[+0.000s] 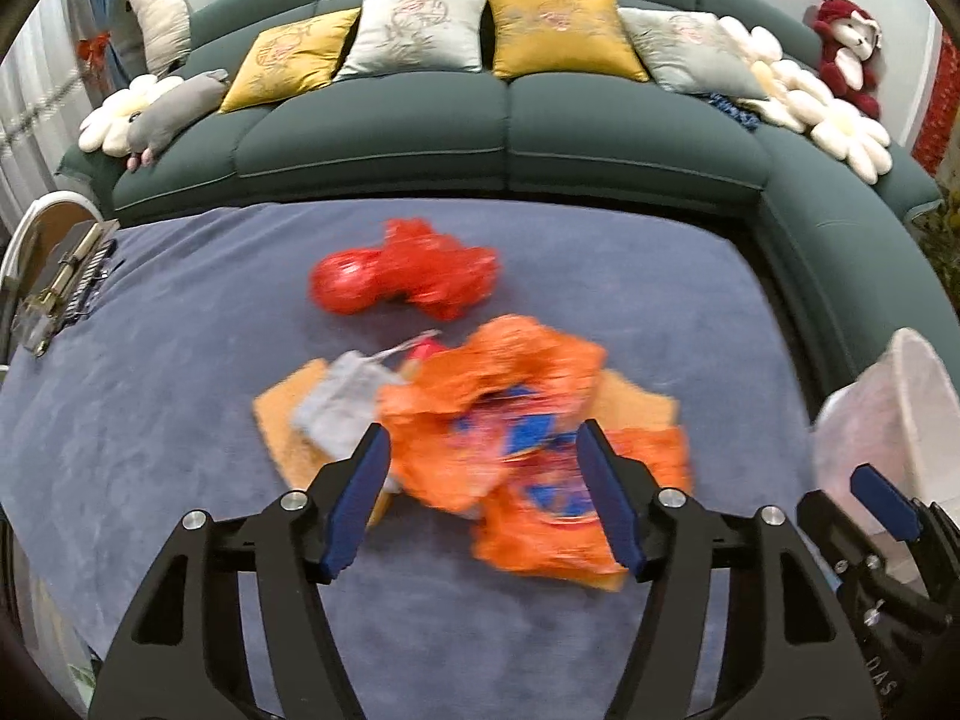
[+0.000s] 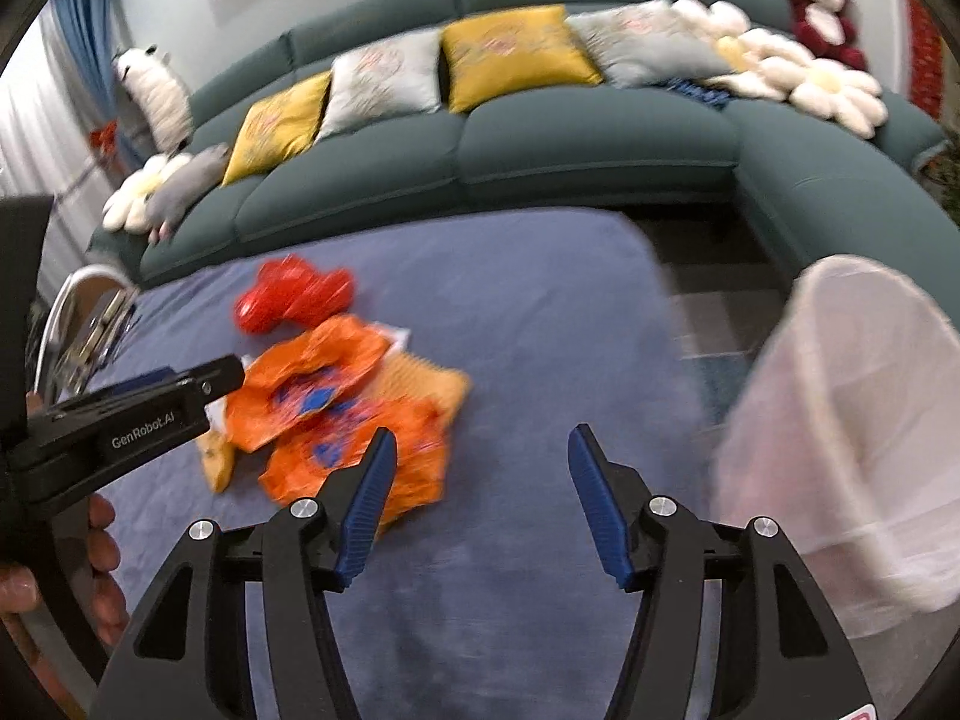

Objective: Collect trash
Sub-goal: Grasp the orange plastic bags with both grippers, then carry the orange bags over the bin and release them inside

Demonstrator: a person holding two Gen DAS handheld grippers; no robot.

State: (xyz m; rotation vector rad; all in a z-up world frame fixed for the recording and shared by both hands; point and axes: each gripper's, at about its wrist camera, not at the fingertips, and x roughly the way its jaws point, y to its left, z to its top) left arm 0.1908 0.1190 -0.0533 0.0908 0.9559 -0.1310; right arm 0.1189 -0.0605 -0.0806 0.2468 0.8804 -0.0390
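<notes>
A heap of trash lies on the blue-covered table [image 1: 150,396]: crumpled orange wrappers [image 1: 510,384] [image 2: 318,384], a red crumpled wrapper [image 1: 408,270] [image 2: 288,294] behind them, a grey scrap [image 1: 342,402] and tan flat pieces [image 1: 282,414] [image 2: 420,384] underneath. My left gripper [image 1: 483,480] hovers open just over the near orange wrapper, which shows between its blue pads without being pinched. My right gripper [image 2: 480,462] is open over bare cloth, right of the heap. A white lined bin [image 2: 840,420] [image 1: 888,414] stands off the table's right edge.
A green sofa [image 1: 510,120] with yellow and grey cushions and plush toys curves behind and to the right. A tray of metal items [image 1: 66,282] sits at the table's left edge. A hand [image 2: 102,540] holds the left gripper's body [image 2: 150,414].
</notes>
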